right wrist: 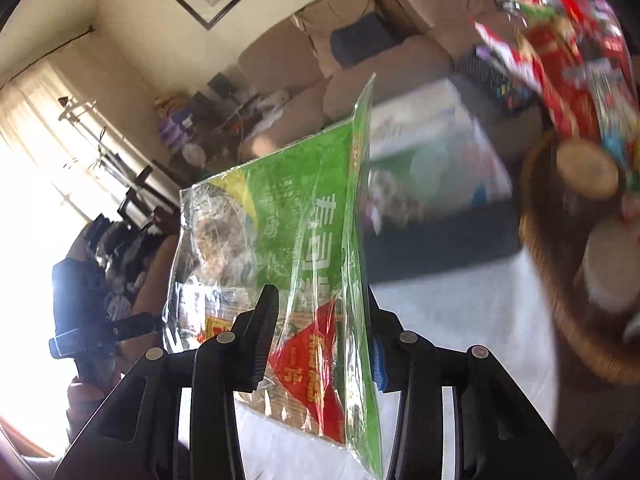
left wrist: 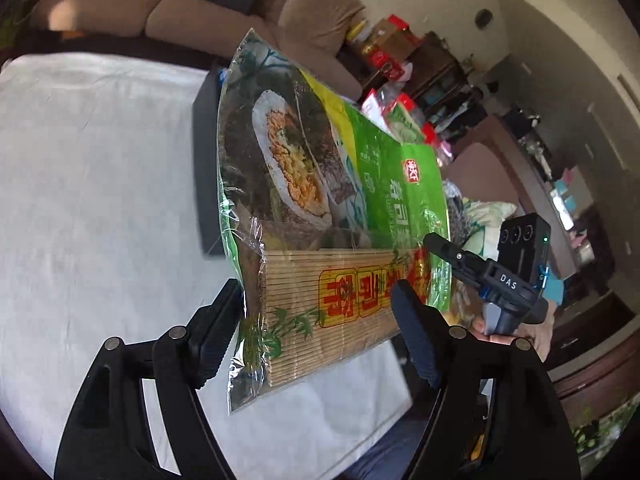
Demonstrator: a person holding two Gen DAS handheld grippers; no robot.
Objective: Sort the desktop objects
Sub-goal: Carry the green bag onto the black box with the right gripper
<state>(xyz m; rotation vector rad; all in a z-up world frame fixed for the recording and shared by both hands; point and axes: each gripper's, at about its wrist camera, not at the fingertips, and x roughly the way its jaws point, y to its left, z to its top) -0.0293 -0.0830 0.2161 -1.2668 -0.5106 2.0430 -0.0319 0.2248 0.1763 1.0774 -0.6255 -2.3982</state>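
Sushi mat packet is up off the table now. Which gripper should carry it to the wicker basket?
Right. The right gripper has the sushi mat packet between its fingers, and the wicker basket sits on its side. The left gripper only straddles the packet's edge.

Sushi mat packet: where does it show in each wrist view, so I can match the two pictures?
Left wrist view: the sushi mat packet fills the centre, lifted above the white tablecloth, its lower edge between the left gripper fingers.
Right wrist view: the packet is centre-left, edge-on, between the right gripper fingers.
Shared landmark: the brown sofa behind the table.
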